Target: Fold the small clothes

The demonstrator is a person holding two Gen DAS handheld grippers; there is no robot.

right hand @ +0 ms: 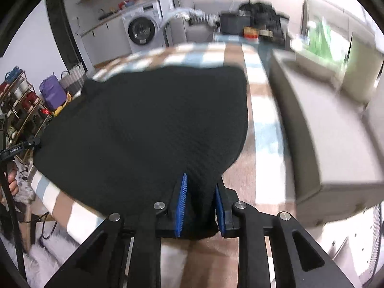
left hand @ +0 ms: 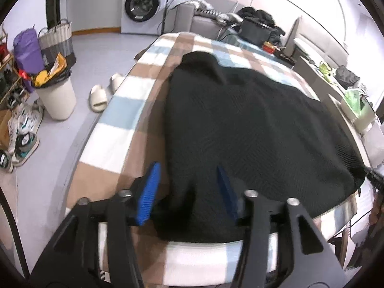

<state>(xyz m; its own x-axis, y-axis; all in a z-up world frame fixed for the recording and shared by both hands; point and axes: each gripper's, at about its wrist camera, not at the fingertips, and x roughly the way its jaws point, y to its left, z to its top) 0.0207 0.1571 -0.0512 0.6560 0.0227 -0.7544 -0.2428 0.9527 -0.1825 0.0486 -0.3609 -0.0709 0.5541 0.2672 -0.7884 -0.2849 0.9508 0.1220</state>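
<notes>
A: How far along is the folding?

B: The black garment (left hand: pixel 240 129) is spread on the checked blanket (left hand: pixel 115 120), and no finished fold can be seen yet.

A: And the grippers?

B: The left gripper (left hand: pixel 189 180) stands open about the near hem, nothing gripped. The right gripper (right hand: pixel 201 192) is nearly closed, with a corner pinched. Most folding is judged left.
</notes>
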